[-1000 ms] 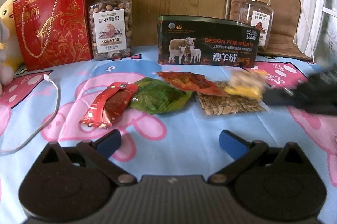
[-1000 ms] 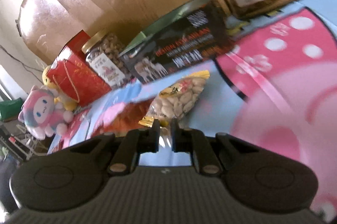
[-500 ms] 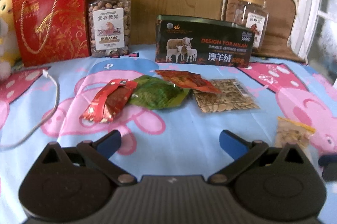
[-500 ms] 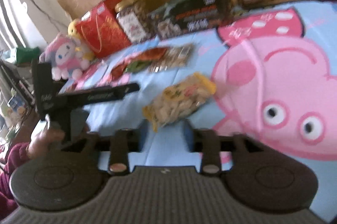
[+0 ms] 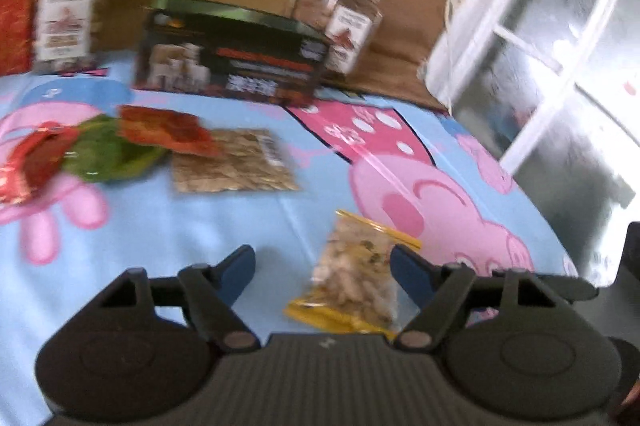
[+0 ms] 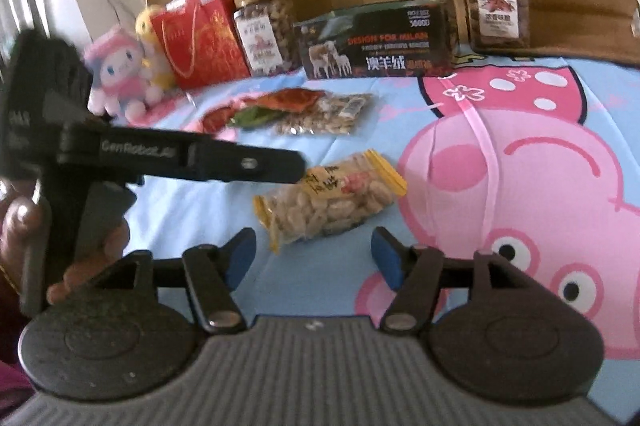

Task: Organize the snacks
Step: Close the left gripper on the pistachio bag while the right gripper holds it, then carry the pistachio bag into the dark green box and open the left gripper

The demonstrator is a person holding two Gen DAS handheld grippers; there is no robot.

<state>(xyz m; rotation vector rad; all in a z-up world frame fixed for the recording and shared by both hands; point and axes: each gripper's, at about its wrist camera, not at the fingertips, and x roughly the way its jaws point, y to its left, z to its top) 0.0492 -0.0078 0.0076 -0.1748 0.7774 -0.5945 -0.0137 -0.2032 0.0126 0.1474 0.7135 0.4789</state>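
A clear peanut packet with yellow ends (image 5: 356,278) lies flat on the pig-print cloth. My left gripper (image 5: 324,268) is right over it, and the packet sits between the blue pads. The jaws are closing, but the pads do not press on it. In the right wrist view the same packet (image 6: 332,198) lies just beyond my right gripper (image 6: 313,258), whose jaws are opening with nothing between them. The left gripper (image 6: 296,168) reaches in from the left, held by a hand (image 6: 24,226). Further back lie a seed packet (image 5: 232,166), an orange-red packet (image 5: 168,130), a green packet (image 5: 108,154) and a red packet (image 5: 36,162).
Along the back stand a dark tin box (image 6: 380,42), a nut jar (image 6: 264,26), a second jar (image 6: 496,6), a red gift bag (image 6: 200,34) and plush toys (image 6: 120,70). A window (image 5: 560,26) and the cloth's edge are at the right.
The right gripper let go of the peanut packet, which now rests on the cloth, and rolled level with its jaws wider. The left gripper swung right to the packet and its jaws narrowed.
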